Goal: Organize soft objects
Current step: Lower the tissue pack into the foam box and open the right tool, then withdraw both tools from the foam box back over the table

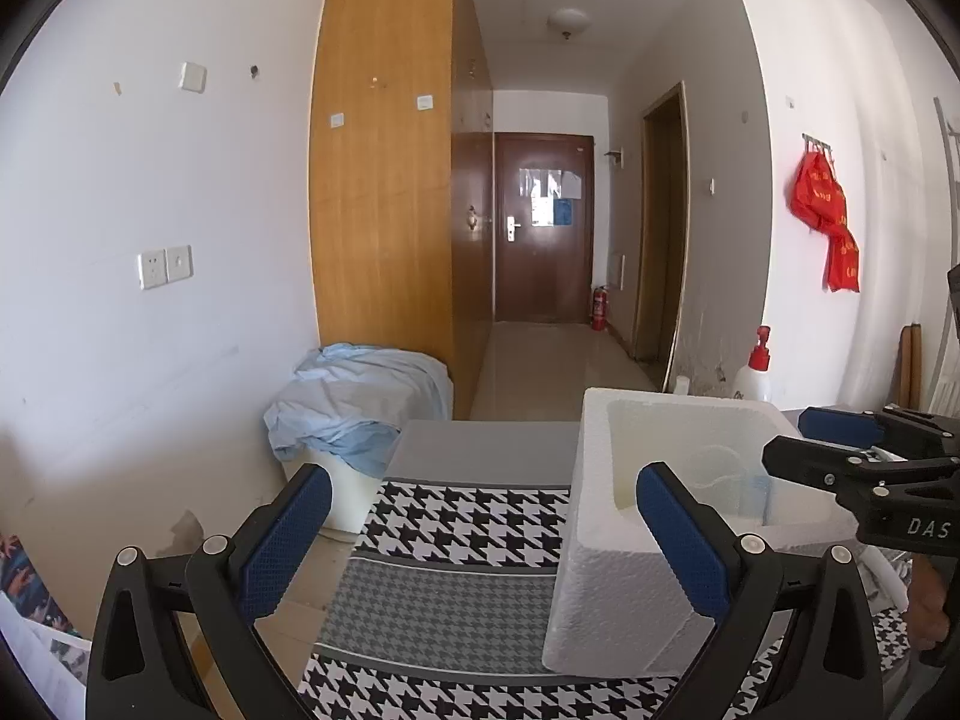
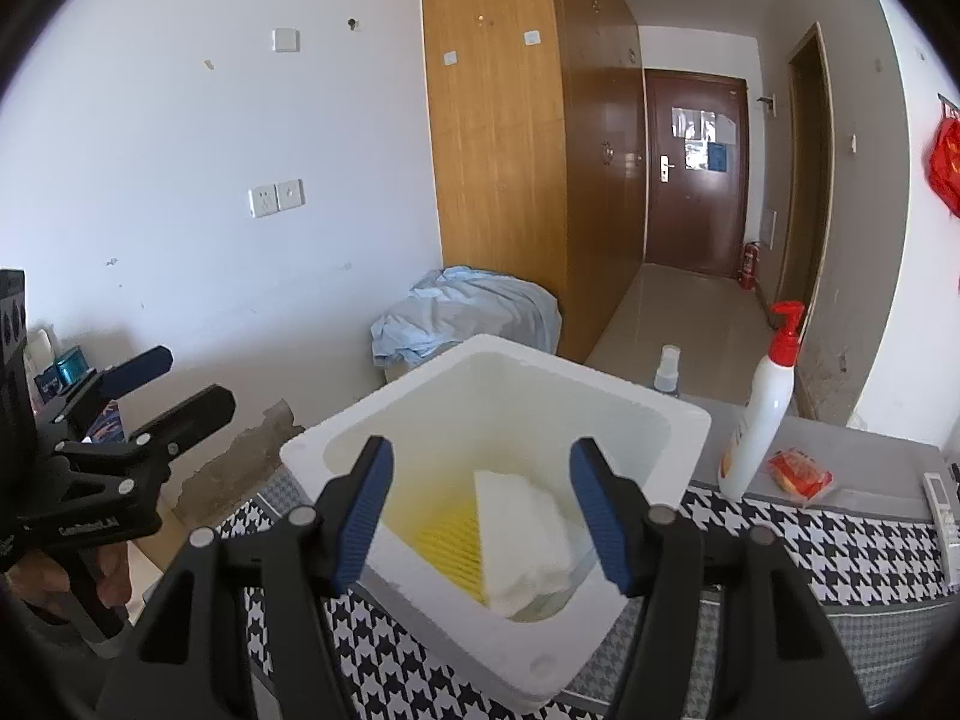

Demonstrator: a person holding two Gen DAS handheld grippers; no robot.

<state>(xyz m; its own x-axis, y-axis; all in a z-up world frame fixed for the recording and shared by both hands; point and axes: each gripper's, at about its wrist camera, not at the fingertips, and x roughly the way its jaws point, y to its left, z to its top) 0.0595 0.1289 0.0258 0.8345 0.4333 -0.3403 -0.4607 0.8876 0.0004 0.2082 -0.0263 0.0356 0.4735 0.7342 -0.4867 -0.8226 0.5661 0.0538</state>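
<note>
A white foam box (image 2: 630,420) stands on the houndstooth cloth (image 2: 840,546). Inside it lie a white soft cloth (image 2: 528,534) and a yellow ribbed sponge (image 2: 453,543). My right gripper (image 2: 483,516) is open and empty, held above the box opening. My left gripper (image 1: 486,546) is open and empty, left of the foam box (image 1: 606,570), with its right finger in front of the box wall. The right gripper (image 1: 798,438) shows at the right edge of the left wrist view, above the box. The left gripper (image 2: 180,384) shows at the left of the right wrist view.
A white pump bottle with a red top (image 2: 762,420), a small spray bottle (image 2: 667,369), an orange packet (image 2: 801,471) and a remote (image 2: 942,498) stand on the table right of the box. A bin draped in blue cloth (image 1: 354,402) sits on the floor beyond.
</note>
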